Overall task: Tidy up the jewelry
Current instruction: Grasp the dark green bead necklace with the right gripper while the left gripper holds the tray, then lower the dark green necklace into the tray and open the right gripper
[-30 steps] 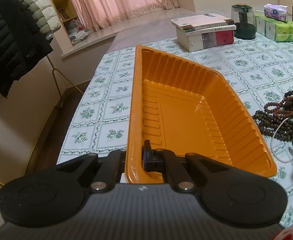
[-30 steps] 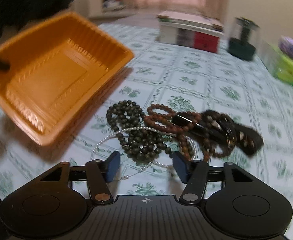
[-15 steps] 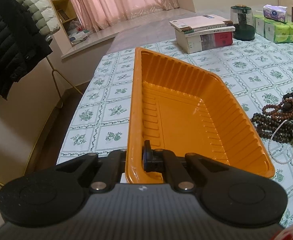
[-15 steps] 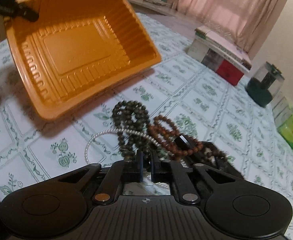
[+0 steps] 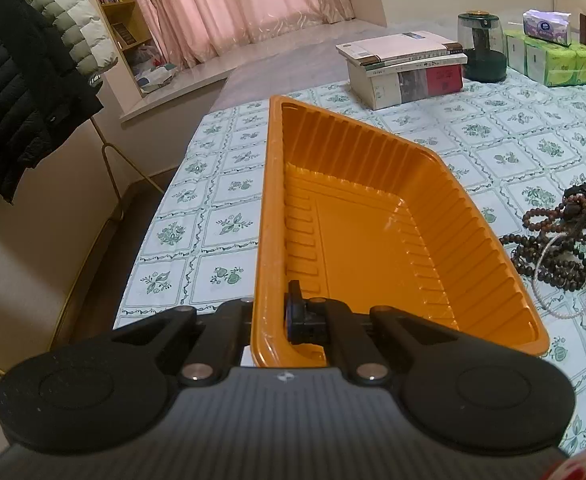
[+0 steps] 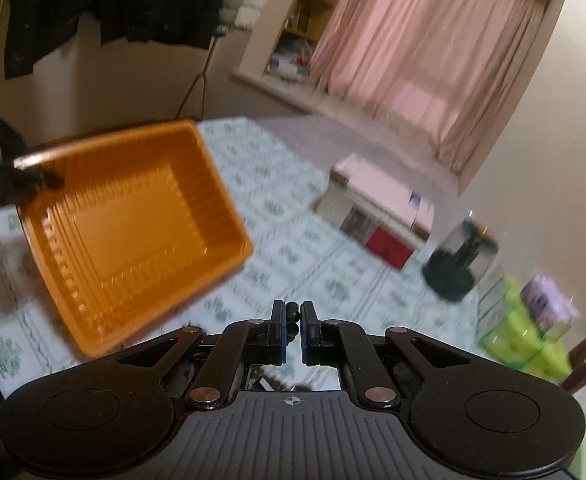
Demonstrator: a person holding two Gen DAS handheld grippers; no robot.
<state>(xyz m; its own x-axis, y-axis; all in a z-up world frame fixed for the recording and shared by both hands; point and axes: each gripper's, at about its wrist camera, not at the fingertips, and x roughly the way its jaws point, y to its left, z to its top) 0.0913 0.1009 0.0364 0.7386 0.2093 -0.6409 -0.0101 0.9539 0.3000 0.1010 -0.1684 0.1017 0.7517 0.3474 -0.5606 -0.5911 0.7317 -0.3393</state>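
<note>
My left gripper point(image 5: 277, 316) is shut on the near rim of an empty orange plastic tray point(image 5: 373, 240) and holds it tilted over the table's left side. The tray also shows in the blurred right wrist view point(image 6: 133, 224). My right gripper point(image 6: 291, 320) is raised and shut on a dark bead strand point(image 6: 291, 314), with beads visible between the pads. A pile of dark and reddish bead bracelets point(image 5: 561, 240) with a white pearl strand point(image 5: 549, 280) lies on the table to the tray's right; a dark strand rises from it at the frame's right edge.
A stack of books point(image 5: 405, 64), a dark green jar point(image 5: 481, 48) and green tissue packs point(image 5: 553, 56) stand at the table's far side. Jackets point(image 5: 25, 64) hang on a rack left of the table. The floral tablecloth point(image 5: 221, 216) ends near the tray's left.
My right gripper, which shut over the bead pile half a second ago, has lifted and tipped up with a dark strand in it. The left gripper and tray have barely moved.
</note>
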